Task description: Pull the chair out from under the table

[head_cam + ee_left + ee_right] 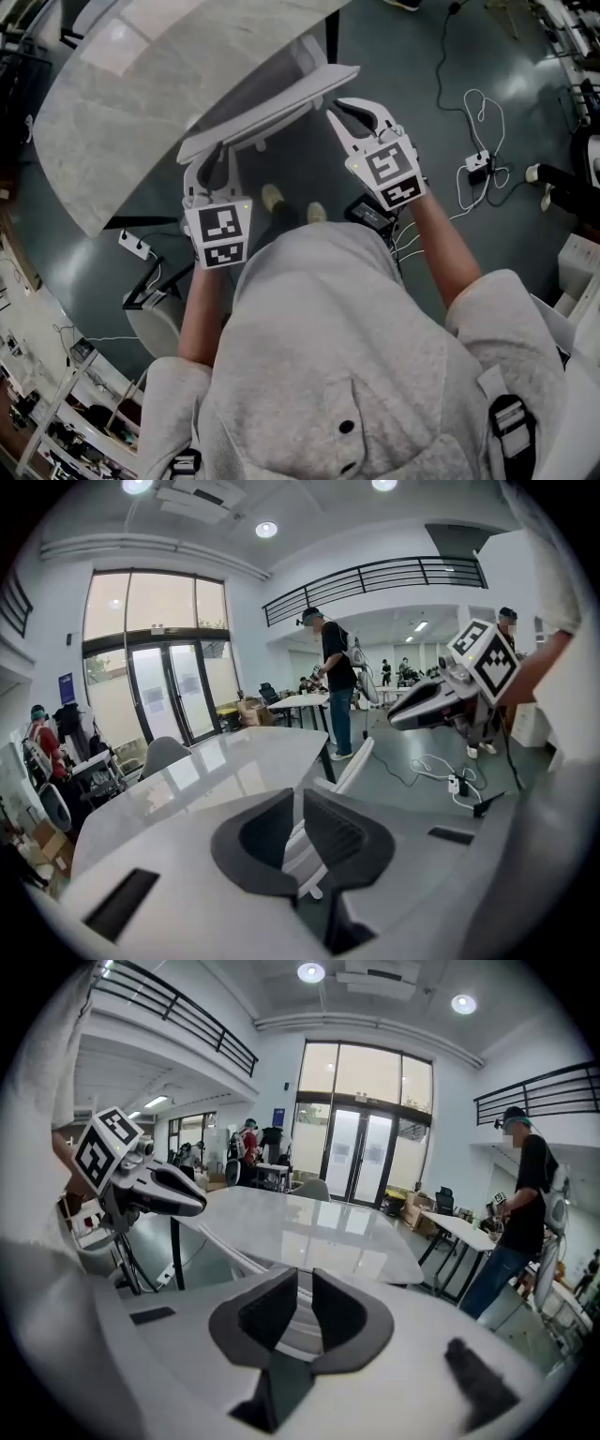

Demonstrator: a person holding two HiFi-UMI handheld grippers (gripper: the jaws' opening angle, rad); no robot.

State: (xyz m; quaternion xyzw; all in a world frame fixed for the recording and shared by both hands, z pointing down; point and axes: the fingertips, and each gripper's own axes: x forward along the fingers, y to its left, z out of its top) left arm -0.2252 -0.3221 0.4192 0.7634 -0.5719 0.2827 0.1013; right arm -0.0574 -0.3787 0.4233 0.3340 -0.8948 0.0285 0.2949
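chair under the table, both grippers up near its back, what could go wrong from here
1. The left gripper and the right gripper are both shut and not on the chair back. Unless they open first, they will probably nudge it instead of gripping it.
2. A corded power strip lies on the floor to the person's right. The chair could snag it as it rolls out.

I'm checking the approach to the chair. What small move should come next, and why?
Probably open both jaws. The left gripper and right gripper are shut and empty, near the white chair backrest, tucked under the grey marbled table; shut jaws cannot grasp its edge.
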